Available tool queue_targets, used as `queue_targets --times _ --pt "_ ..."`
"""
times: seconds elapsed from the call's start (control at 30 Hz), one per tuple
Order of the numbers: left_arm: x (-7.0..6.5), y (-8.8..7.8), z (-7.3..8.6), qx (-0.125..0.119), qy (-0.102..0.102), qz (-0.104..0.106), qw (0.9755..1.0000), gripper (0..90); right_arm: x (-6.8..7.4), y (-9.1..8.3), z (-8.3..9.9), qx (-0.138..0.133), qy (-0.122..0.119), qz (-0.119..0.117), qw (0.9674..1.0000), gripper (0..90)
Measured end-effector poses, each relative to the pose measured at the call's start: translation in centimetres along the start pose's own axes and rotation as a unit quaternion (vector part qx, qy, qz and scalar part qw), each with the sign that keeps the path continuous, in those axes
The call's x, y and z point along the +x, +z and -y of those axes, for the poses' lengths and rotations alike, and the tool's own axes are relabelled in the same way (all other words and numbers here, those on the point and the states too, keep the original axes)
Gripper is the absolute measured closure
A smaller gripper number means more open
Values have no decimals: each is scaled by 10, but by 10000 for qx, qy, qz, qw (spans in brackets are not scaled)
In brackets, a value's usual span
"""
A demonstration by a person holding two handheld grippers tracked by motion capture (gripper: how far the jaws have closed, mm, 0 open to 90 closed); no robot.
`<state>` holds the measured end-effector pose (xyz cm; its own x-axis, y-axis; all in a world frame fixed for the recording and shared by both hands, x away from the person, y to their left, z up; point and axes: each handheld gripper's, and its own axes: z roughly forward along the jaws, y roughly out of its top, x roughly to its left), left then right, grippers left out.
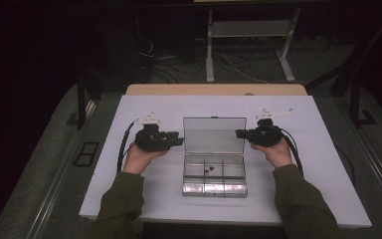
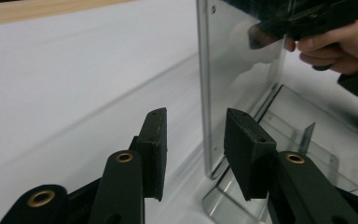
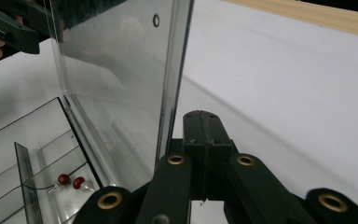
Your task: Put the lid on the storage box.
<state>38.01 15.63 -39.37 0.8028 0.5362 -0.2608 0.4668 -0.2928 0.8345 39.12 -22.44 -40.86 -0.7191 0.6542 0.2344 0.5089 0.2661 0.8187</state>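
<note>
With the left gripper (image 2: 193, 154) parted astride the upright lid (image 2: 240, 84) and the right gripper (image 3: 204, 135) clenched empty beside it, the lid could drop shut.

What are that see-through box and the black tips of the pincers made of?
The box, with its raised lid, looks like clear, glossy hard plastic: you see straight through it, and it reflects the hands. The pads of the left gripper look like matte black rubber or foam, dull and slightly grainy.

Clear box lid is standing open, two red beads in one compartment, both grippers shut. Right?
Not quite: the left gripper is open, its jaws apart with the lid edge between them, as the left gripper view shows. The right gripper is shut. The lid stands open, with two red beads inside.
</note>
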Motion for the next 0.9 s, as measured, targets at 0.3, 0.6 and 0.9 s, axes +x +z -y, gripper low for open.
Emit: queue_targets --times 0.3,0.6,0.9 --pt "-7 6 -1 -46 86 64 9999 678 5 -4 -1 21 -98 -3 9999 890" --pt "-11 5 -2 -117 202 55 9997 828 8 -7 -1 26 -177 6 9998 890" --pt "-17 2 -1 -146 322 -54 9994 852 10 -9 0 91 -268 31 9996 889"
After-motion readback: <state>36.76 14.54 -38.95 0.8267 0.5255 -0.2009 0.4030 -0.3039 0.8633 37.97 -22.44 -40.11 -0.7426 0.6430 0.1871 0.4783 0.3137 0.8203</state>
